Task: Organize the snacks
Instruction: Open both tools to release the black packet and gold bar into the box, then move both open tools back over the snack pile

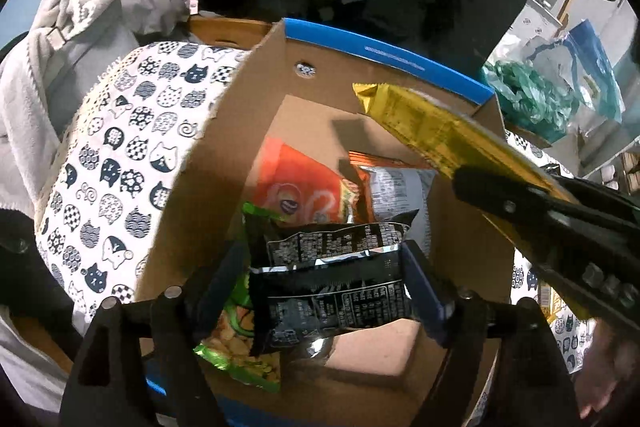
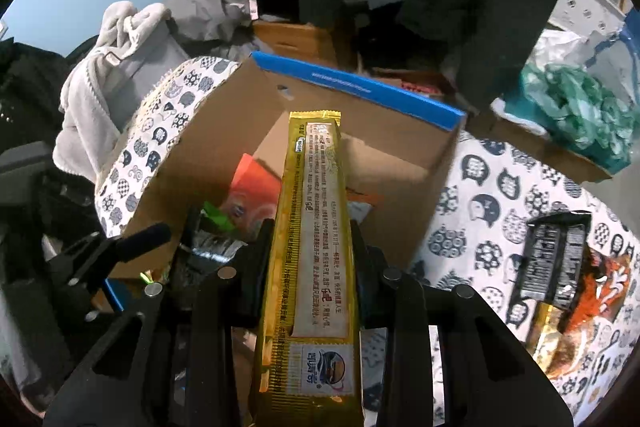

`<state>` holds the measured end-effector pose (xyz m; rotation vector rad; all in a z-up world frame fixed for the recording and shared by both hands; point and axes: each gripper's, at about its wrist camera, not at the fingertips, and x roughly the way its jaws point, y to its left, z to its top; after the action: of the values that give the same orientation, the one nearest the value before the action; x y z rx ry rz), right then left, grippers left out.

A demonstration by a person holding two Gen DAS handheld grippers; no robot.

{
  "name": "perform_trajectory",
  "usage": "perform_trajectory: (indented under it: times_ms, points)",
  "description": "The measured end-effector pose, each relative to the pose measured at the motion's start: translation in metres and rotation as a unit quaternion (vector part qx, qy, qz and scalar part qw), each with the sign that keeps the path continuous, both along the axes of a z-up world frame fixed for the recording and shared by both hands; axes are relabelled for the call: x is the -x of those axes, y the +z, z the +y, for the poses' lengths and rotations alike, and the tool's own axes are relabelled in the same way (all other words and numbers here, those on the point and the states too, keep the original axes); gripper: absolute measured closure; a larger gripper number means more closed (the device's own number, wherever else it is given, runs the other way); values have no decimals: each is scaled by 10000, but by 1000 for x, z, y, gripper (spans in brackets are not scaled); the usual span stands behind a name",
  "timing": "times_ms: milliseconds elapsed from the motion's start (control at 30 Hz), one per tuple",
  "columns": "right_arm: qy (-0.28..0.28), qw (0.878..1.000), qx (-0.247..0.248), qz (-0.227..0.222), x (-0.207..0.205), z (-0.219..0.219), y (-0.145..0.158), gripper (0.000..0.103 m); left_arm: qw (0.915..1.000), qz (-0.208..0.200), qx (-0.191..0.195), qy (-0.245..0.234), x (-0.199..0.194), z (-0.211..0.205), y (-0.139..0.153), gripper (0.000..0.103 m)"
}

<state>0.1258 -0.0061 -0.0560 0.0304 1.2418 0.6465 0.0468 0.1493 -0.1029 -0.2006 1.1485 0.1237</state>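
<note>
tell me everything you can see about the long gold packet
The gold packet is a long, narrow, shiny foil wrapper with crimped ends, a pale printed panel down its middle and a blue logo near the held end. The right gripper is shut on it across its width. Its free end juts out over the open cardboard box, above the snacks inside, touching nothing else visible.

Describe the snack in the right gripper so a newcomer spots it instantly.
Start at the cardboard box with the blue rim. Above it, the right gripper clamps a long gold packet. The other packets are shorter and none is gold all over.
</note>
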Motion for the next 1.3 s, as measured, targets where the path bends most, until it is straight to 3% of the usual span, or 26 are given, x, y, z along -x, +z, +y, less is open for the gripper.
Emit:
perform_trajectory:
  times_ms: [233,433,533,567,600,767,933,1300]
  points:
    - [36,9997,-2,230,-10,18,-19,72,9997,13,152,179,9,20,3,11]
    - [155,9988,2,467,-10,27,-31,70,9970,138,708,274,11,31,-2,11]
    - [179,9991,-13,374,-9,27,-26,70,9952,129,917,327,13,33,0,11]
    - [183,9992,-28,364,-9,26,-24,63,9947,105,956,364,13,34,1,11]
    - [167,9992,-54,357,-10,24,-22,54,9946,81,958,391,14,34,3,11]
    - [-24,10000,-50,57,-10,9,-3,43,9948,-79,941,373,17,29,16,11]
    - [-237,9995,-19,-200,-7,-14,16,38,9961,-179,827,240,18,15,25,11]
    - [-521,9953,282,-764,14,-70,50,29,9963,-370,544,-553,21,-44,47,11]
